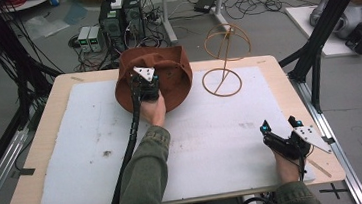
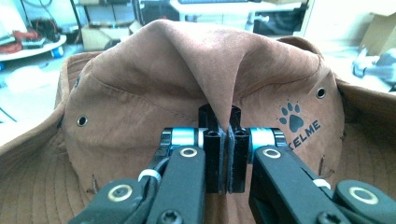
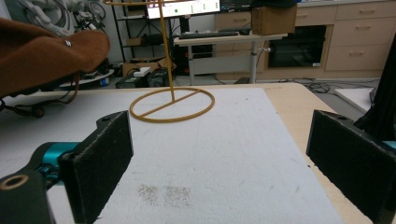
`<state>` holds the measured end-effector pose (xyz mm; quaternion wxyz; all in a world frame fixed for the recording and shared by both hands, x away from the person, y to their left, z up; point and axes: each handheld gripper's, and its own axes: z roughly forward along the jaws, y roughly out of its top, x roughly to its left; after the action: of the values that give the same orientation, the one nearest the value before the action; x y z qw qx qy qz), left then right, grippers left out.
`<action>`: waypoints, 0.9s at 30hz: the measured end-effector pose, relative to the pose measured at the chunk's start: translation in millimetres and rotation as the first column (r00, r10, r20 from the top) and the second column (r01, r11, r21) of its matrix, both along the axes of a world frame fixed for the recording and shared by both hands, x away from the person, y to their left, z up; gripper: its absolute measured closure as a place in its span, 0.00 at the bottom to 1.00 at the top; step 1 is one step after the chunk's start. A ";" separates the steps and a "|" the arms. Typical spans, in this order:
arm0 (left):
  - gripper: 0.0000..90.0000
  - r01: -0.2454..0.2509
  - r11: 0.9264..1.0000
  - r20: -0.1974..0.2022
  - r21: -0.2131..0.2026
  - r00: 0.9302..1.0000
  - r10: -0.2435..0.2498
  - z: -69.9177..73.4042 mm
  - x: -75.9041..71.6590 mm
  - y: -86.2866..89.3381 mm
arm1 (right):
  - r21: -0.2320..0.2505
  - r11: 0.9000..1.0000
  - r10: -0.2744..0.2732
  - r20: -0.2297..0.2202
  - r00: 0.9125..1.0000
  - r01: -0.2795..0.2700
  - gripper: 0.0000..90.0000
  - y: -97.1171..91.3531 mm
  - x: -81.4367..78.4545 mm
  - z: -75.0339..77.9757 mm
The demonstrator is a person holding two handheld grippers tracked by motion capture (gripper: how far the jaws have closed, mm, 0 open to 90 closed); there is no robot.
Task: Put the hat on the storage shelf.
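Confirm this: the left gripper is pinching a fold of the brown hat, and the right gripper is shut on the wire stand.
Half right. The left gripper does pinch a fold of the brown hat. But the right gripper is open, short of the wire stand, as the right gripper view shows.

The left gripper [image 1: 148, 80] sits on the brown hat [image 1: 169, 78] at the table's [image 1: 32, 146] far edge; the right gripper [image 1: 280, 124] rests open-jawed near the wire stand [image 1: 225, 57].
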<state>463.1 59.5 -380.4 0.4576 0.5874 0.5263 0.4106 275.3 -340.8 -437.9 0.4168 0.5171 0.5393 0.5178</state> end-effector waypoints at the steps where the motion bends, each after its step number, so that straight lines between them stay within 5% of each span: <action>1: 0.98 -0.002 1.000 0.027 0.002 1.000 0.002 6.7 -4.0 1.3 | 0.001 1.000 0.000 0.000 1.000 0.000 0.07 0.1 0.0 0.1; 6: 0.98 0.002 1.000 0.105 0.004 0.994 -0.003 20.4 -11.9 6.2 | 0.001 1.000 0.002 0.000 1.000 -0.002 0.07 0.9 0.3 0.1; 15: 0.98 0.045 0.999 0.245 -0.011 0.969 -0.040 46.4 -24.4 7.8 | 0.003 1.000 0.001 0.002 1.000 -0.001 0.07 1.7 1.1 0.0; 20: 0.98 0.076 0.997 0.311 -0.015 0.948 -0.068 61.9 -27.9 -1.0 | -0.002 1.000 0.002 0.001 1.000 -0.002 0.07 2.0 1.2 -0.2; 24: 0.98 0.100 0.994 0.362 0.033 0.926 -0.105 73.9 -29.7 -12.5 | -0.003 1.000 0.003 0.000 1.000 -0.003 0.07 1.8 1.2 -0.1; 27: 0.98 0.107 0.992 0.376 0.059 0.918 -0.122 80.7 -29.3 -20.5 | 0.001 1.000 0.004 0.000 1.000 -0.004 0.07 1.8 1.1 -0.1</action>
<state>433.7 39.0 -299.8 0.5627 0.5352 0.3849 0.4987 276.4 -339.0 -438.0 0.4156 0.5160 0.5400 0.5190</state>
